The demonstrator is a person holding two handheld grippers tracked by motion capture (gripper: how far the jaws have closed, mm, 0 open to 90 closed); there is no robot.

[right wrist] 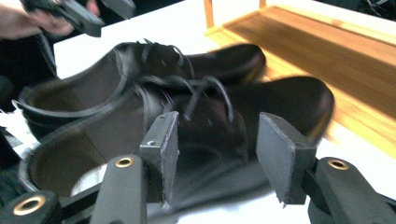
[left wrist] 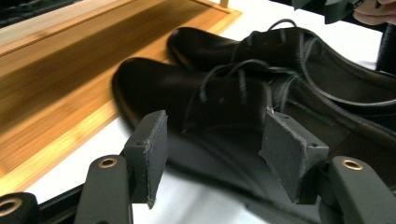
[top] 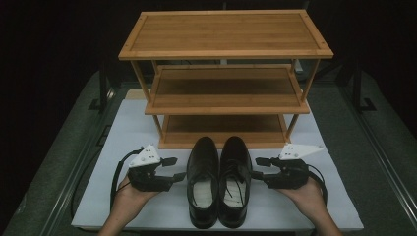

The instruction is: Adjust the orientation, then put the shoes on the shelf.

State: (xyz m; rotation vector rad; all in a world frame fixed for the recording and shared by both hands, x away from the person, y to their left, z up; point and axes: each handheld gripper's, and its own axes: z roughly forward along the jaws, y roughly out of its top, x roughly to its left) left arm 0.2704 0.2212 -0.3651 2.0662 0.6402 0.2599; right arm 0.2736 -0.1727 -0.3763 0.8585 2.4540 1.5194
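A pair of black leather lace-up shoes stands side by side on the white mat [top: 133,123], toes toward the wooden rack. My left gripper [top: 174,168] is open just left of the left shoe [top: 202,177], level with its laces. My right gripper [top: 258,167] is open just right of the right shoe [top: 234,177]. In the left gripper view the open gripper [left wrist: 215,154] faces the side of the left shoe [left wrist: 154,88], nothing between the jaws. In the right gripper view the open gripper [right wrist: 217,154] faces the right shoe [right wrist: 289,100]. Neither gripper touches a shoe.
A three-tier wooden rack [top: 223,34] stands behind the shoes; its bottom shelf [top: 221,125] lies bare just past the toes, and the middle shelf [top: 226,86] is bare too. A hand holds each gripper from below. Black cables trail off each gripper.
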